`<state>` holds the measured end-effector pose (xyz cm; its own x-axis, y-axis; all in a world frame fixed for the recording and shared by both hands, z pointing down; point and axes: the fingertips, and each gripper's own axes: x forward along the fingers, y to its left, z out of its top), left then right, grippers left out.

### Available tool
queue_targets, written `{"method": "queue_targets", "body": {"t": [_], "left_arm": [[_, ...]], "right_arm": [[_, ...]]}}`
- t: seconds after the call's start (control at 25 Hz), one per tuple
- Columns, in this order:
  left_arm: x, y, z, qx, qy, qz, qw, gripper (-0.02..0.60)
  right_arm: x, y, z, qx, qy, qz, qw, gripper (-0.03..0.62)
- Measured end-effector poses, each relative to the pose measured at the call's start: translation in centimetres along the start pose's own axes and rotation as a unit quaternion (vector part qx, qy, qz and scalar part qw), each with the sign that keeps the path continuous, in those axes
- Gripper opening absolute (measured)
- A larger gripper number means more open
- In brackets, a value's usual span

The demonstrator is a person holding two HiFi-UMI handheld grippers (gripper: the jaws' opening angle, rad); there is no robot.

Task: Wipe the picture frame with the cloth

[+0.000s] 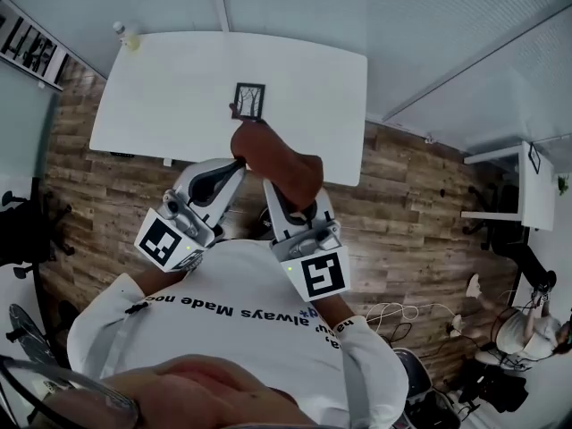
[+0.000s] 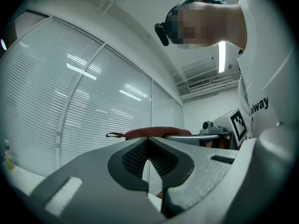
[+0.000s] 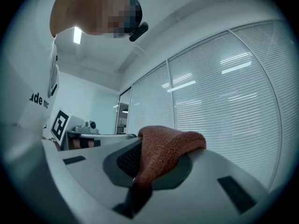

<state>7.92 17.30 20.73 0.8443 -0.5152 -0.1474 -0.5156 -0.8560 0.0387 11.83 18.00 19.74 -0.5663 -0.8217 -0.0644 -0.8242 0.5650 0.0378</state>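
Observation:
A small dark picture frame (image 1: 248, 102) stands on the white table (image 1: 161, 96), near the middle of its near side. My right gripper (image 1: 272, 186) is shut on a red-brown cloth (image 1: 275, 157), which drapes over its jaw tips and reaches up toward the frame. In the right gripper view the cloth (image 3: 170, 143) folds over the closed jaws of the right gripper (image 3: 139, 149). My left gripper (image 1: 236, 163) is just left of the cloth, shut and empty. In its own view the left gripper (image 2: 148, 140) points upward, with the cloth (image 2: 154, 132) beyond it.
A small bottle (image 1: 128, 34) stands at the table's far left corner. Wood floor lies below and around the table. A second white table (image 1: 523, 186) and a seated person (image 1: 529, 329) are at the right. A dark chair (image 1: 22, 231) is at the left.

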Motion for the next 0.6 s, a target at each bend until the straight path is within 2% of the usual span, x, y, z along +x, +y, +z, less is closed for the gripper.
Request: {"method": "queue_targets", "body": {"t": [0.28,0.6], "left_arm": [[4.5,1.7,-1.1,-0.007,0.004,0.021,0.9997,0.002],[6.2,4.9,-1.4,0.002,0.010,0.022,0.9997,0.002]], "right_arm": [[1.0,-5.0,-0.9,0.005,0.008,0.008,1.000,0.029],[4.6,-6.8,-1.6,0.014,0.011,0.016,1.000,0.029]]}}
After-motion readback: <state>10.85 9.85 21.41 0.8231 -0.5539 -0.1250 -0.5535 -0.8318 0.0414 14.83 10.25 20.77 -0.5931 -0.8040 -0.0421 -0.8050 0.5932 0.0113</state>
